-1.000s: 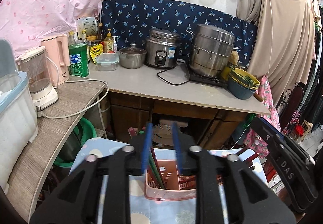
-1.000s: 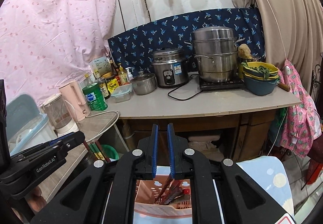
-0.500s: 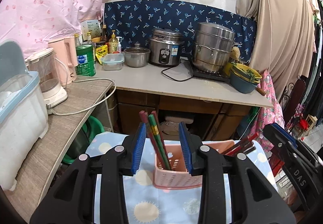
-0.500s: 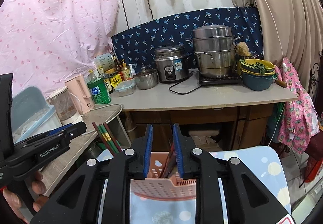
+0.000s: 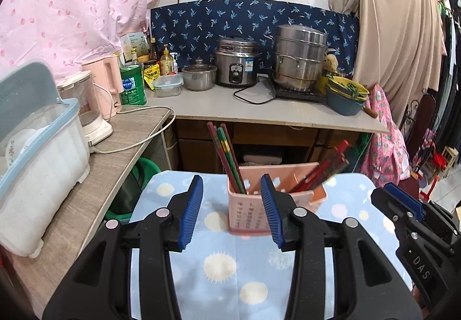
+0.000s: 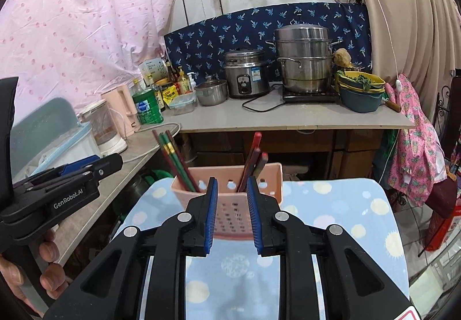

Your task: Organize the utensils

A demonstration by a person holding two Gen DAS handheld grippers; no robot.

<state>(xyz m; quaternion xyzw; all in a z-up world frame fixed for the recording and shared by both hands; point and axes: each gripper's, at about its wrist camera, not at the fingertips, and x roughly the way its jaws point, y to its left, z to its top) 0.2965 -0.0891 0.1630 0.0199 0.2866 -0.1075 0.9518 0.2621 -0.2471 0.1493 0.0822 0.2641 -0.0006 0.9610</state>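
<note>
A pink holder (image 5: 259, 199) stands on a blue spotted cloth (image 5: 224, 265) at the middle of the scene. Its perforated front faces the near side. Green and dark red chopsticks (image 5: 226, 155) stand in its left compartment, leaning to the left. A bundle of red chopsticks (image 5: 325, 167) stands in its right compartment; from the left wrist it leans far to the right, from the right wrist it appears nearly upright.

The left gripper (image 5: 232, 207) is held near the holder's left half with its jaws wide apart and nothing between its blue pads (image 5: 191, 212). The right gripper (image 6: 232, 213) is held before the holder's front wall, jaws parted less widely, also gripping nothing. In the right wrist view the holder (image 6: 227, 207) shows between that gripper's pads (image 6: 253, 217) without clear contact. The left gripper body appears at the left edge of that view, with a hand (image 6: 43, 265) around its handle.

Beyond the cloth a counter (image 5: 259, 111) runs across the far side. It carries a rice cooker (image 5: 236, 65), a stacked steamer (image 5: 299, 59), a small pot (image 5: 199, 77), a green bottle (image 5: 132, 85) and bowls (image 5: 345, 95). On the left a wooden shelf (image 5: 95, 184) bears a white bin (image 5: 37, 173) and a blender (image 5: 86, 109).
</note>
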